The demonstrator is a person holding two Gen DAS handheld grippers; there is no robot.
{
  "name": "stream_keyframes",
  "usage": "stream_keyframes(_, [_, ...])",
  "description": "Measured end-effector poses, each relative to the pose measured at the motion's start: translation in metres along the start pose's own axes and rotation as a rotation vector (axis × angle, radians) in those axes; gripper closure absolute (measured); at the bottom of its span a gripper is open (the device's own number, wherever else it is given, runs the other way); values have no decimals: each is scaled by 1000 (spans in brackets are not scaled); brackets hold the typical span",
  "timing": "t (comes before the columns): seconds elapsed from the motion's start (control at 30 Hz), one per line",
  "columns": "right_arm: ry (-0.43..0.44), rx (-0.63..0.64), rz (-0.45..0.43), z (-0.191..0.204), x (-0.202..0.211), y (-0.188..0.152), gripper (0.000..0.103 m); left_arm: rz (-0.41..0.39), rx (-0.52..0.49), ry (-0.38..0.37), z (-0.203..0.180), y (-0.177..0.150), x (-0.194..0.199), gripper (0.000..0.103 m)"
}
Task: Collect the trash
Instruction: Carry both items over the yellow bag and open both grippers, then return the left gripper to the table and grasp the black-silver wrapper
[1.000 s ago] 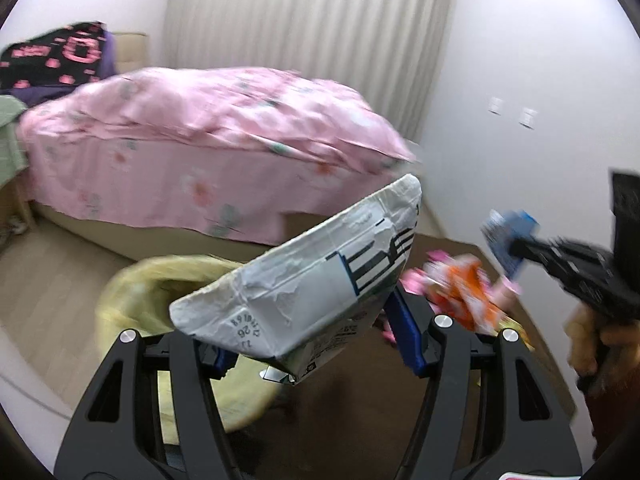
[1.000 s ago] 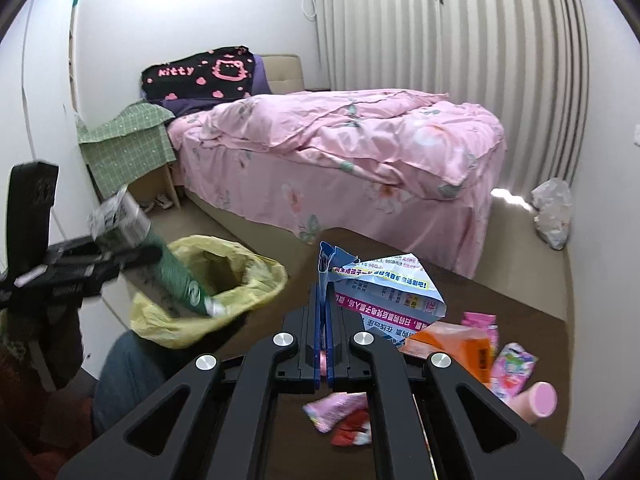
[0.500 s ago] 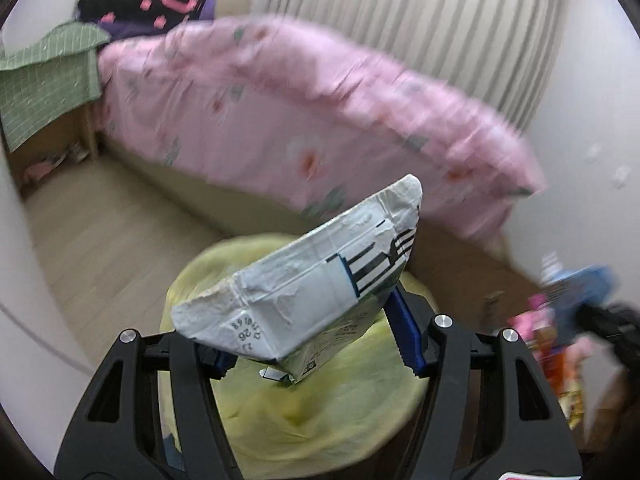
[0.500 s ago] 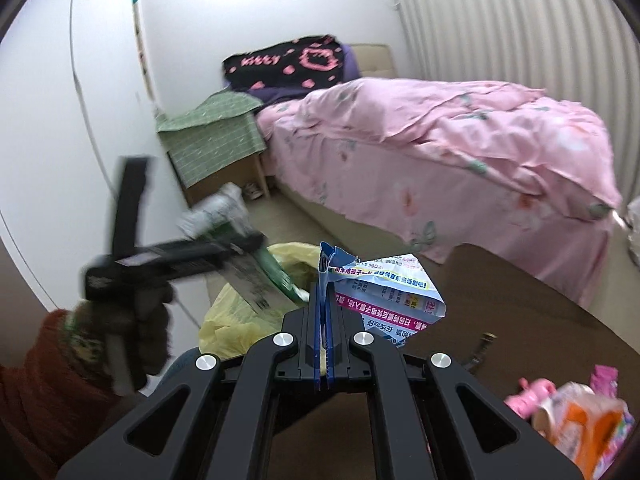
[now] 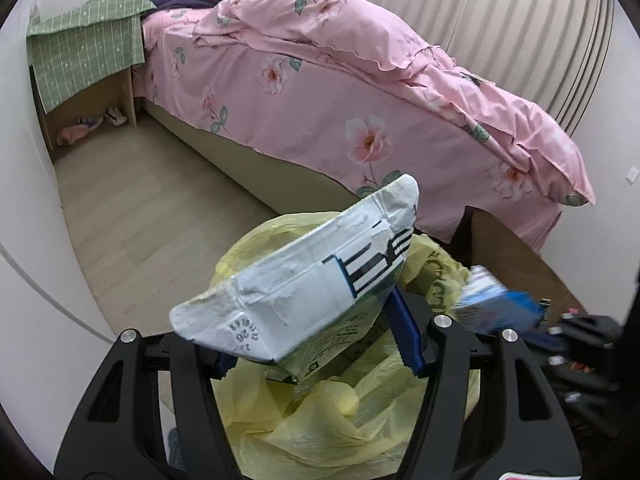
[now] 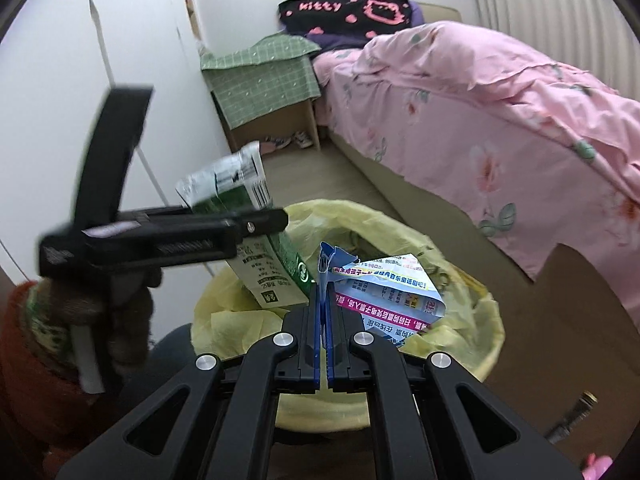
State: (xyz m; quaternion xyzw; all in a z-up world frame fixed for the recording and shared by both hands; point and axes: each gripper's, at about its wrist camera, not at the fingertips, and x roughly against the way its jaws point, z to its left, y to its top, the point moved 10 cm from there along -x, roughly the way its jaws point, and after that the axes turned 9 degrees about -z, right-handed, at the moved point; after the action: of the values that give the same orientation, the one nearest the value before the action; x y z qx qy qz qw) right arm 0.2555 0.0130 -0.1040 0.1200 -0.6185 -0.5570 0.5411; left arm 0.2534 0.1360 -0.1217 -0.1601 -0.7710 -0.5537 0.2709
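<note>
My left gripper (image 5: 316, 340) is shut on a crushed white and green milk carton (image 5: 304, 280), its blue pads pressing on both sides. The carton hangs right over the mouth of the yellow trash bag (image 5: 332, 424). In the right wrist view the same carton (image 6: 264, 272) sticks out of the left gripper (image 6: 276, 220) above the bag's left rim. My right gripper (image 6: 323, 292) is shut on a blue and white printed wrapper (image 6: 392, 292), held over the open yellow bag (image 6: 464, 336). That wrapper (image 5: 496, 308) shows blurred at the right of the left wrist view.
A bed with a pink flowered cover (image 5: 360, 92) runs behind the bag. A wooden stand under a green cloth (image 6: 264, 80) is by the white wall. A dark brown table (image 5: 520, 256) lies right of the bag. A gloved hand (image 6: 128, 320) holds the left gripper.
Both grippers have swung away from the littered table and sunk toward the yellow bag, which now lies directly under the carton and the wrapper. Neither grip has altered.
</note>
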Motion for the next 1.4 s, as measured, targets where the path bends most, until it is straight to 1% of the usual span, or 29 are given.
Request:
stream_keyframes(0.07, [-7, -3, 7, -1, -6, -5, 100, 10, 15, -12, -1, 0, -2, 44])
stream_keyframes(0.13, [-20, -11, 18, -4, -7, -9, 98, 22, 45, -38, -2, 0, -4, 44])
stream_keyframes(0.17, [-35, -9, 29, -6, -9, -13, 98, 25, 61, -58, -3, 0, -5, 42])
stream_keyframes(0.2, [-50, -5, 39, -8, -9, -17, 97, 22, 72, -77, -4, 1, -4, 34])
stream_keyframes(0.23, [-62, 0, 44, -8, -11, -20, 93, 15, 74, -74, -4, 2, -3, 25])
stream_keyframes(0.27, [-72, 6, 48, -9, -10, -22, 78, 5, 74, -69, -3, 4, -2, 23])
stream_keyframes(0.3, [-77, 9, 48, -9, -9, -25, 70, 1, 74, -70, -4, 4, -1, 22])
stream_keyframes(0.33, [-77, 10, 44, -9, -8, -25, 64, 0, 76, -71, -4, 4, 0, 22])
stream_keyframes(0.4, [-98, 19, 41, -10, 0, -26, 64, -2, 83, -64, -4, 4, 2, 22])
stream_keyframes(0.53, [-144, 4, 34, -17, 20, -28, 64, -34, 106, -64, -4, 11, 14, 22])
stream_keyframes(0.67, [-205, -24, 20, -27, 56, -37, 64, -57, 81, -84, -16, 14, 26, 22])
stream_keyframes(0.77, [-294, -39, 7, -39, 95, -50, 64, -64, 51, -113, -32, 12, 33, 22])
stream_keyframes(0.83, [-339, -56, -4, -47, 117, -58, 64, -67, 34, -149, -47, 8, 36, 22])
stream_keyframes(0.87, [-363, -69, -12, -51, 129, -63, 64, -57, 21, -178, -58, 4, 37, 22])
stream_keyframes(0.97, [-469, -122, -40, -69, 176, -83, 61, -3, -34, -251, -92, -15, 38, 22])
stream_keyframes(1.03, [-521, -159, -54, -78, 202, -96, 60, 21, -74, -297, -116, -28, 40, 22])
stream_keyframes(1.07, [-543, -179, -60, -82, 214, -102, 60, 35, -92, -327, -129, -36, 41, 22])
stream_keyframes(1.17, [-633, -256, -97, -97, 255, -129, 58, 94, -176, -465, -182, -62, 45, 22])
stream_keyframes(1.2, [-660, -280, -105, -101, 266, -138, 58, 100, -206, -492, -195, -69, 45, 22])
stream_keyframes(1.23, [-678, -302, -112, -105, 275, -146, 54, 107, -249, -523, -212, -76, 45, 22])
stream_keyframes(1.3, [-693, -353, -128, -108, 291, -164, 53, 136, -332, -584, -242, -90, 41, 22])
stream_keyframes(1.33, [-696, -370, -132, -109, 296, -171, 52, 146, -366, -595, -254, -95, 36, 23])
stream_keyframes(1.37, [-701, -383, -132, -109, 300, -178, 48, 155, -393, -596, -265, -98, 30, 24])
stream_keyframes(1.4, [-707, -398, -123, -109, 304, -189, 46, 164, -404, -595, -272, -100, 24, 26])
